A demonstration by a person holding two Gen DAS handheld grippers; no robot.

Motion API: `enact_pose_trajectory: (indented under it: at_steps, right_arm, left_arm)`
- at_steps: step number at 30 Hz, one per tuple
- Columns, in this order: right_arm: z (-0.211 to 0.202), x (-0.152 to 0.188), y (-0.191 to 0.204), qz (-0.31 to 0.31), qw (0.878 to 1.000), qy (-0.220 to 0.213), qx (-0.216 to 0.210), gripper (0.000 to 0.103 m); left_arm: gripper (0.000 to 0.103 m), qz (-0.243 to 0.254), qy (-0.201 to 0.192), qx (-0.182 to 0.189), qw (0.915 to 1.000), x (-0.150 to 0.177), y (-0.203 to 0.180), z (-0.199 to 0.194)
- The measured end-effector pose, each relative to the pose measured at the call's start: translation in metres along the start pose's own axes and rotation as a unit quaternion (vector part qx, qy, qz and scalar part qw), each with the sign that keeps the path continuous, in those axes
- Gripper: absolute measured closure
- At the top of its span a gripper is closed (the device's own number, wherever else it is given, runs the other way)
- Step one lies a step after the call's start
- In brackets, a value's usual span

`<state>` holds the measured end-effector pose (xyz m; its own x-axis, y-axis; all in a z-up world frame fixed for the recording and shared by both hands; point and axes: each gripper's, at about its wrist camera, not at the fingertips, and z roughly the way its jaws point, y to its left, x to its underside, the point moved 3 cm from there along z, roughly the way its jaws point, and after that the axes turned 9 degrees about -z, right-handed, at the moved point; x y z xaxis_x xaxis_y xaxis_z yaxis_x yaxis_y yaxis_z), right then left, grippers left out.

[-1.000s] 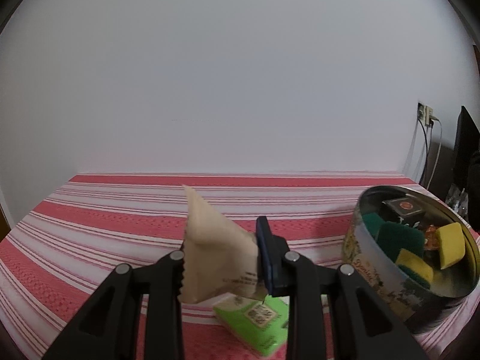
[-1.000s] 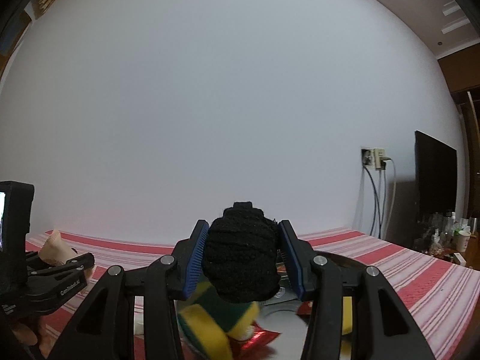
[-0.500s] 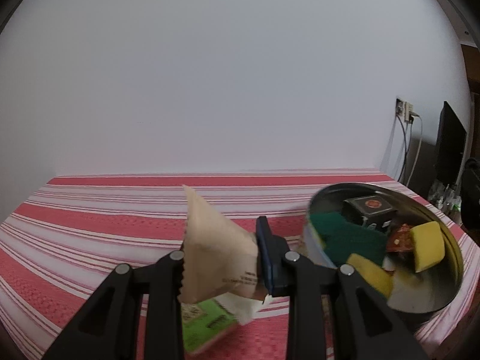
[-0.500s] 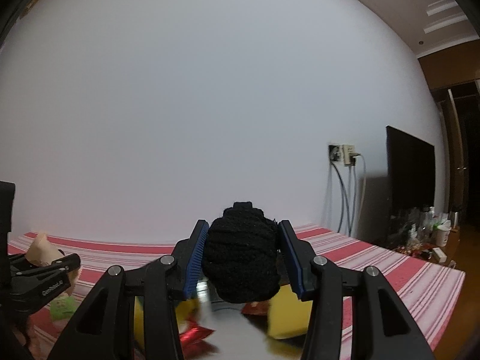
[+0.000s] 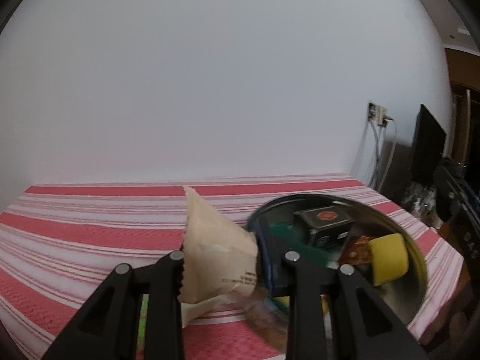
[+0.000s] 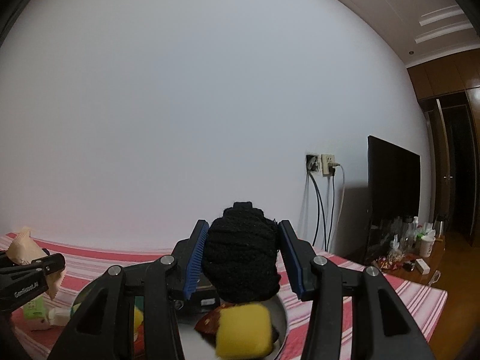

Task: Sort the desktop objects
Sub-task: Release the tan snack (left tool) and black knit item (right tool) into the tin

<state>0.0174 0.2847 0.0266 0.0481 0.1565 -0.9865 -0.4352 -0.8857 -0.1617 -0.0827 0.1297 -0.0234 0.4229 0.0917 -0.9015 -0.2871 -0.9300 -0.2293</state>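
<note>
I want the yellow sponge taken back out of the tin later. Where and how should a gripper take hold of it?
Grip the yellow sponge across its two broad flat faces, coming from above. It leans on edge against the round tin wall, so its upper part is exposed, while the wall and the black box would likely block a sideways approach.
</note>
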Motion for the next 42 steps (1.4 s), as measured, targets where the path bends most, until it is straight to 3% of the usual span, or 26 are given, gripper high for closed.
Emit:
enact_pose_trajectory:
  at_steps: [7, 12, 22, 26, 27, 28, 29, 30, 32, 42]
  right_arm:
    - [0.028, -0.007, -0.012, -0.011, 0.999, 0.027, -0.014, 0.053]
    - [0.05, -0.007, -0.012, -0.004, 0.997, 0.066, -0.049, 0.053]
    - [0.09, 0.008, -0.01, 0.028, 0.981, 0.152, -0.117, 0.053]
    - [0.105, 0.017, -0.007, 0.039, 0.967, 0.2, -0.153, 0.05]
    - [0.107, 0.019, -0.008, 0.042, 0.965, 0.209, -0.152, 0.04]
    - [0.107, 0.02, -0.01, 0.046, 0.965, 0.212, -0.15, 0.032]
    - [0.104, 0.02, -0.014, 0.054, 0.966, 0.208, -0.146, 0.019]
    - [0.1, 0.019, -0.019, 0.067, 0.968, 0.195, -0.141, 0.016]
    - [0.094, 0.016, -0.026, 0.081, 0.972, 0.176, -0.133, 0.016]
    - [0.078, 0.006, -0.027, 0.096, 0.978, 0.141, -0.121, 0.016]
  left_arm:
    - [0.076, 0.027, 0.004, 0.027, 0.9992, 0.0, -0.04, 0.003]
    - [0.076, 0.037, 0.02, 0.03, 0.9987, 0.004, -0.063, 0.009]
    - [0.076, 0.032, 0.056, 0.014, 0.9978, 0.01, -0.082, 0.026]
    - [0.074, 0.053, 0.076, 0.011, 0.9956, 0.015, -0.094, 0.034]
    - [0.065, 0.058, 0.078, 0.007, 0.9953, 0.016, -0.096, 0.035]
    - [0.042, 0.064, 0.082, -0.002, 0.9946, 0.018, -0.098, 0.036]
    - [0.03, 0.063, 0.083, -0.005, 0.9946, 0.018, -0.098, 0.037]
    - [0.018, 0.061, 0.078, -0.006, 0.995, 0.018, -0.097, 0.034]
    - [0.016, 0.057, 0.063, -0.009, 0.9964, 0.015, -0.096, 0.028]
    - [0.013, 0.044, 0.058, -0.017, 0.9972, 0.009, -0.085, 0.02]
